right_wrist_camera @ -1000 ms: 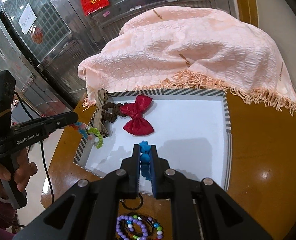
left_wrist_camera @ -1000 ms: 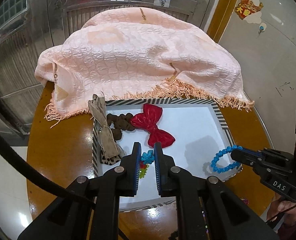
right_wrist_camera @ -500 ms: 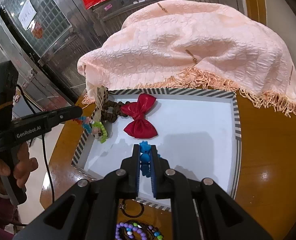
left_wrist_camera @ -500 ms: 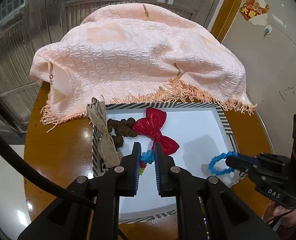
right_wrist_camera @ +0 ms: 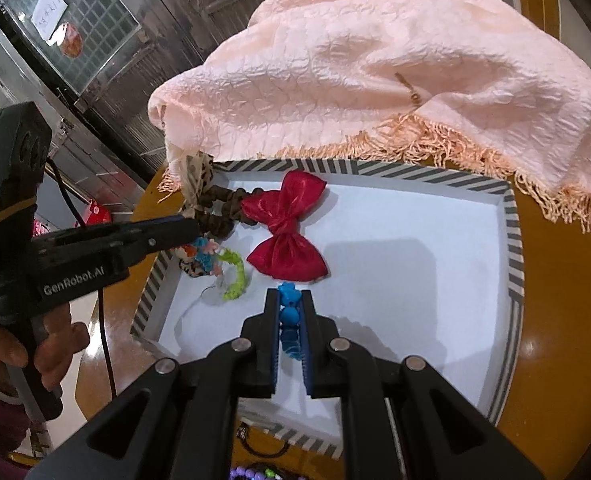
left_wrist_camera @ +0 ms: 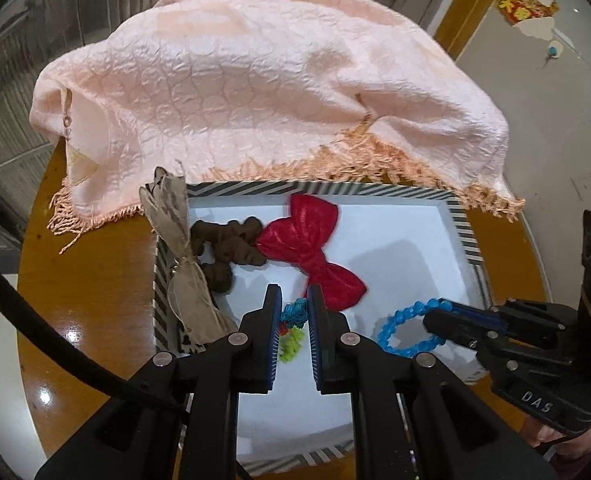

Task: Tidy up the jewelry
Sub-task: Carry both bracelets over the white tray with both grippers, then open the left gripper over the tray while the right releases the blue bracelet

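Observation:
A white tray with a striped rim (left_wrist_camera: 465, 232) (right_wrist_camera: 511, 236) sits on the round wooden table. Inside lie a red bow (left_wrist_camera: 309, 248) (right_wrist_camera: 285, 232), a brown knotted piece (left_wrist_camera: 231, 250) (right_wrist_camera: 223, 210) and a beige bow (left_wrist_camera: 183, 256) on the left rim. My left gripper (left_wrist_camera: 292, 308) (right_wrist_camera: 193, 234) is shut on a multicoloured beaded bracelet (left_wrist_camera: 291, 330) (right_wrist_camera: 219, 262), which hangs over the tray's left part. My right gripper (right_wrist_camera: 289, 300) (left_wrist_camera: 429, 318) is shut on a blue bead bracelet (right_wrist_camera: 289, 320) (left_wrist_camera: 401, 330) over the tray's front right.
A pink fringed cloth (left_wrist_camera: 255, 80) (right_wrist_camera: 375, 72) is heaped behind the tray and overlaps its far rim. More beaded bracelets (right_wrist_camera: 255, 472) and a dark ring (right_wrist_camera: 263, 446) lie on the table in front of the tray. A hand (right_wrist_camera: 43, 344) holds the left gripper's handle.
Both grippers have moved forward and down over the tray, each still holding its bracelet. The tray and cloth look larger and nearer.

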`<action>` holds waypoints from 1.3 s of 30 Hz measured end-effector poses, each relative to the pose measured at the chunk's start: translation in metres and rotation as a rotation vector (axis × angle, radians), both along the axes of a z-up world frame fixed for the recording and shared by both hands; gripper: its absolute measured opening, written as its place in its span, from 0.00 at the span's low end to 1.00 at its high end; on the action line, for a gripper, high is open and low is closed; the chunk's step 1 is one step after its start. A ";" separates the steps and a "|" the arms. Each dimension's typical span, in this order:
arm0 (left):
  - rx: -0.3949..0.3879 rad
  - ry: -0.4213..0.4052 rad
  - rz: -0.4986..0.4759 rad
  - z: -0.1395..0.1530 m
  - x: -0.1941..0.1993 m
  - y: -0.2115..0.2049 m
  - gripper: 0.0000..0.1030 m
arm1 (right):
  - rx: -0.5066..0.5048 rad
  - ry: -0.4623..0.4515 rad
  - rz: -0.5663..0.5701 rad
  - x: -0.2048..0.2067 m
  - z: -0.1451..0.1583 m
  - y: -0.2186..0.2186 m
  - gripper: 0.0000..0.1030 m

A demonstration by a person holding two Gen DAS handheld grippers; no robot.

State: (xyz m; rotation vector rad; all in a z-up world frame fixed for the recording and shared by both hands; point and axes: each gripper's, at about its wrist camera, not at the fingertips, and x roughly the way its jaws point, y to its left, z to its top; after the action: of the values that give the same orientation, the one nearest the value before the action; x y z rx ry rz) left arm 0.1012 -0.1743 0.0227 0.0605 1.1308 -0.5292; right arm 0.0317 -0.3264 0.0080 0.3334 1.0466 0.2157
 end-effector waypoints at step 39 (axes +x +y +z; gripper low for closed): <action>0.080 0.007 0.066 -0.024 0.025 -0.001 0.26 | -0.048 0.014 -0.089 0.058 -0.034 -0.041 0.34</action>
State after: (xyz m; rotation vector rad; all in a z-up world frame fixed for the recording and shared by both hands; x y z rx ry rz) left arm 0.1265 -0.1755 -0.0018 0.0907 1.1571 -0.4253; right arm 0.0897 -0.3672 -0.0256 0.3378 1.0463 0.1089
